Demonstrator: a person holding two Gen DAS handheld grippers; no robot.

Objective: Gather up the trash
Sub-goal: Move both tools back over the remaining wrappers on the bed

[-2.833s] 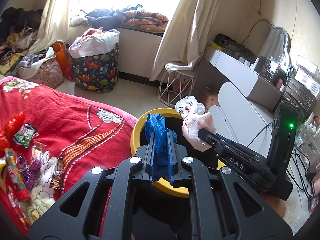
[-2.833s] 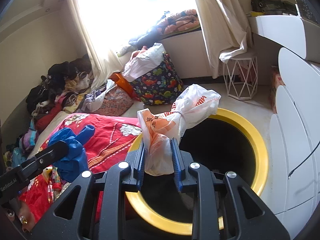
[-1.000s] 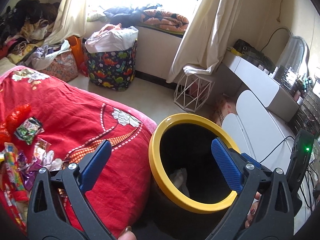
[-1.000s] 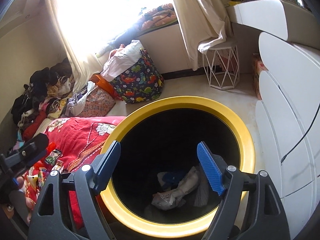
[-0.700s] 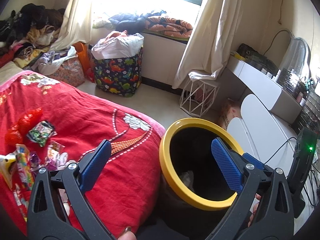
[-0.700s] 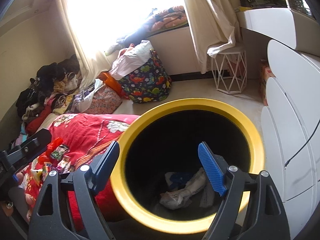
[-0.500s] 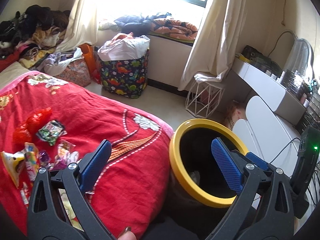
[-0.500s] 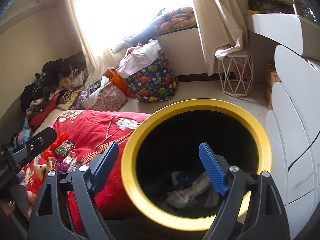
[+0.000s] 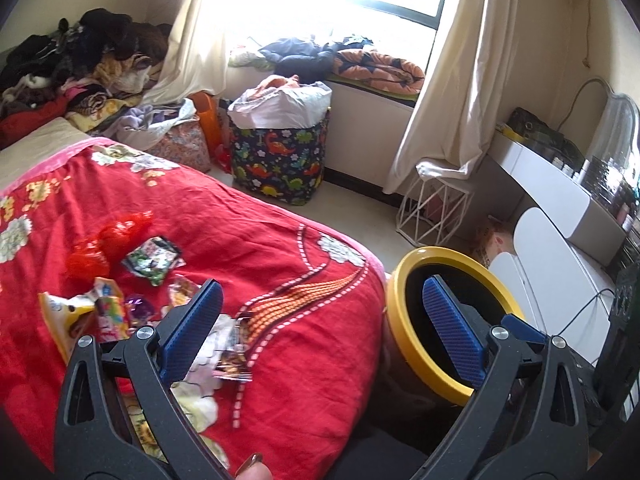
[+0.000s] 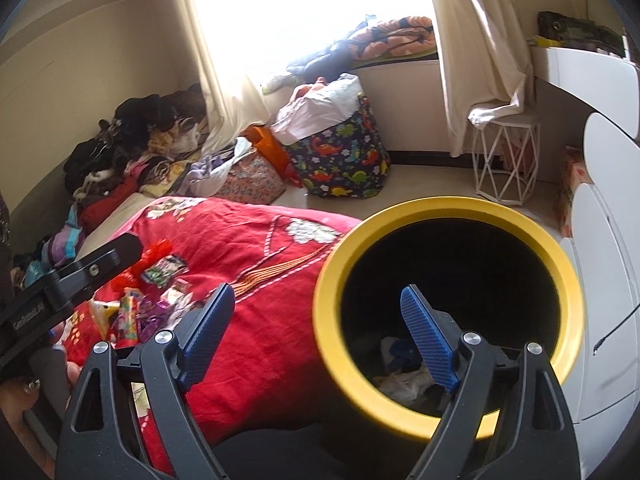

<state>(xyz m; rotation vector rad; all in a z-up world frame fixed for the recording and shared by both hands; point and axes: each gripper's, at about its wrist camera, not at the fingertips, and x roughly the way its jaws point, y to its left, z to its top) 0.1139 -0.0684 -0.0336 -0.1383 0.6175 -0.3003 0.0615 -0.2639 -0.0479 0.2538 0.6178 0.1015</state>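
While both my grippers stand empty, I record the scene as follows. My left gripper (image 9: 320,320) has its jaws spread wide with nothing between the blue pads; my right gripper (image 10: 316,332) is likewise spread and empty, the last of its opening travel nearly run out.

The bin (image 10: 448,208), black inside with a yellow rim, stands on the floor hard against the foot-end corner of the bed (image 9: 280,248). I judge it is set there so that litter lifted from the red cover needs only a short carry over that edge. Its mouth faces straight up, its long axis upright. Crumpled bags (image 10: 404,376) lie at the bottom, pale plastic with a blue piece; that part of the work reads as done.

The remaining trash is on the bed cover, gathered toward its near left side, well in from the bin-side edge. Items noted:
- a red plastic bag (image 9: 102,244), crumpled, its long axis running up toward the right;
- a green printed wrapper (image 9: 154,260) just beside it, flat;
- a yellow snack packet (image 9: 66,320) and a striped wrapper (image 9: 110,316) close together, both lying roughly lengthwise toward me;
- a foil wrapper (image 9: 234,354) nearest the left gripper, partly hidden behind its left finger.

Assessment: the left gripper faces this cluster, so I judge the next step to be a pick there. Flat wrappers on soft cloth may snag the cover.
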